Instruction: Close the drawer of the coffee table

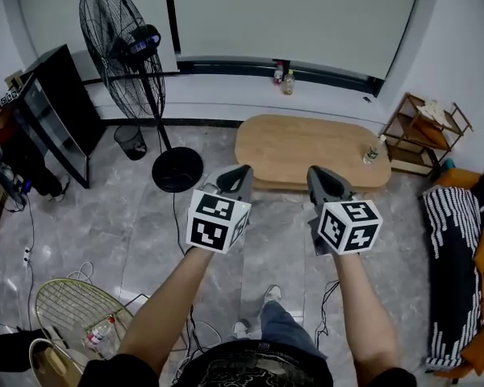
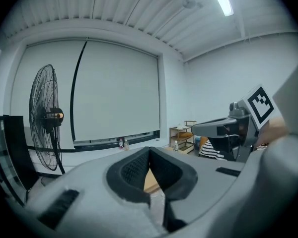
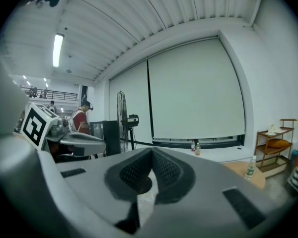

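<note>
Coffee table (image 1: 306,147) just beyond left gripper (image 1: 240,172), right gripper (image 1: 322,175); both pinched closed, empty

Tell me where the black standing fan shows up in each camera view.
Head view: standing fan at upper left.
Left gripper view: standing fan at far left.
Right gripper view: standing fan just left of centre.
Shared landmark: bottles on the window ledge.
</note>
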### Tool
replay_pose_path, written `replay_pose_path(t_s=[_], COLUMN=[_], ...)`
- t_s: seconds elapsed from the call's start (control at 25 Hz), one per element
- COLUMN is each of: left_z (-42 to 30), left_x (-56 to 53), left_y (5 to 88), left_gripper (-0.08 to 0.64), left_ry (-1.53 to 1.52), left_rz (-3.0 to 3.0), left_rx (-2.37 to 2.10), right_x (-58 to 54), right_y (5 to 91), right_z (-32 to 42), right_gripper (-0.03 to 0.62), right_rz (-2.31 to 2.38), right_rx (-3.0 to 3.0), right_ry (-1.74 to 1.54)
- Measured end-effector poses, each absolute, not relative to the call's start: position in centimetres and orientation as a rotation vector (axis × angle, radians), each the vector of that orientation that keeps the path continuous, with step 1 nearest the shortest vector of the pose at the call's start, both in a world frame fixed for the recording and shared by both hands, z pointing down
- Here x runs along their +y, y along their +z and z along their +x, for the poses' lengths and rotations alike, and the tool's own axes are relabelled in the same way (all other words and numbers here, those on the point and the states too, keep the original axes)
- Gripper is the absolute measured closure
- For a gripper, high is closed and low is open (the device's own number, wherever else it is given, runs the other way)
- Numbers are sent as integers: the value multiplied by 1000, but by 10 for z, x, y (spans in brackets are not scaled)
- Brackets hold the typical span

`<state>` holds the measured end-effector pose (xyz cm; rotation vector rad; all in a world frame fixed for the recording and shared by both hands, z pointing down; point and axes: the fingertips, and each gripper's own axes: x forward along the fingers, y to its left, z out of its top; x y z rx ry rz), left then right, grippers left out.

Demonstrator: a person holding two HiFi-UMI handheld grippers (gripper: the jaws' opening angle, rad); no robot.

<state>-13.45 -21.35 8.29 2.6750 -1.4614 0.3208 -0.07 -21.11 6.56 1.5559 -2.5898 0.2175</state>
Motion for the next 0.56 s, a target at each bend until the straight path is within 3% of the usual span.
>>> replay_pose_path(t_s=[0.56], left_z=[-146], left_x=[-179], left_y=[73], left_gripper=[558], left_ry=[336], left_rz=[2684], left_rx=[-1453], right_x=[-178], right_y=[56], right_z=[-17], right_gripper=[589], right_rz=[1552], right_rx=[-2578], right_ry=[170])
